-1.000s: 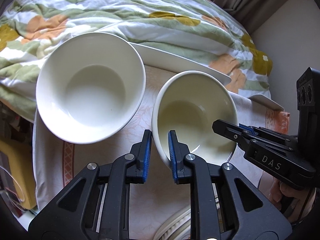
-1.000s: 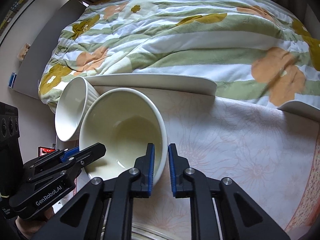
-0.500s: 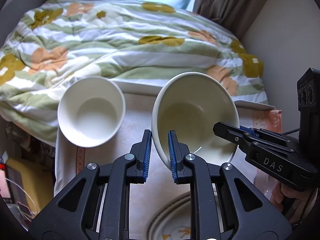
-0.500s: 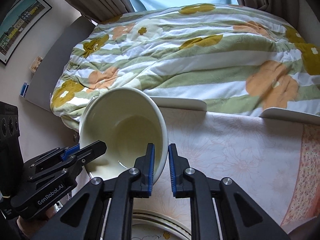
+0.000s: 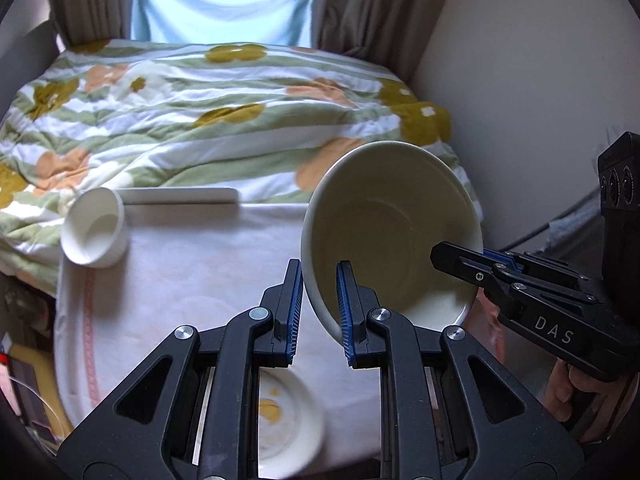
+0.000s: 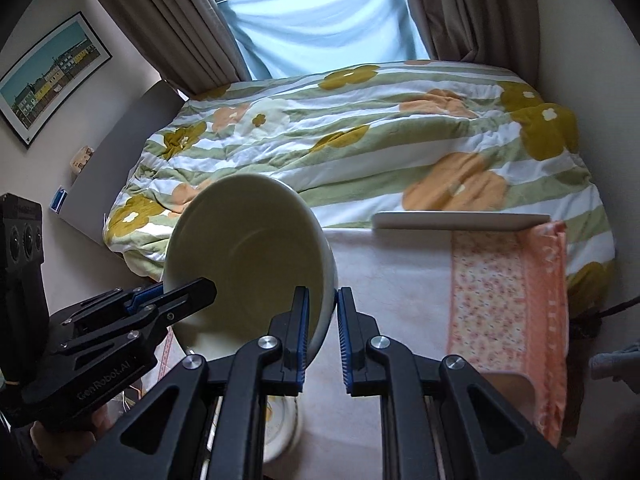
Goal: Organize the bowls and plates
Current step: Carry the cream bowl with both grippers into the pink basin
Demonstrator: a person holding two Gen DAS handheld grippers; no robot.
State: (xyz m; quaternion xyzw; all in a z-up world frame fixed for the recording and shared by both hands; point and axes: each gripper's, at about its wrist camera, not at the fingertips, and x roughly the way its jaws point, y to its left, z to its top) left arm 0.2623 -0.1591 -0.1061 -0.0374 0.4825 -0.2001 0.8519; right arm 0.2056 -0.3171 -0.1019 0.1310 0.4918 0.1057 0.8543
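A large cream bowl (image 5: 392,232) (image 6: 248,256) hangs tilted in the air above the table, held from two sides. My left gripper (image 5: 319,280) is shut on its near-left rim. My right gripper (image 6: 322,304) is shut on the opposite rim. In the left wrist view the right gripper (image 5: 456,258) reaches in over the bowl's right edge; in the right wrist view the left gripper (image 6: 192,294) does the same from the left. A smaller white bowl (image 5: 94,236) stands on the table's far left corner.
The table has a white cloth (image 5: 192,280) and an orange floral cloth (image 6: 508,300) at its right. White rectangular plates (image 5: 180,196) (image 6: 460,220) lie along the far edge. A round plate with yellow marks (image 5: 280,412) sits under the grippers. A bed with a flowered quilt (image 6: 360,140) lies beyond.
Both grippers have risen and drawn back together with the cream bowl between them. The table and the small white bowl now look lower and farther away; the patterned plate has come into view.
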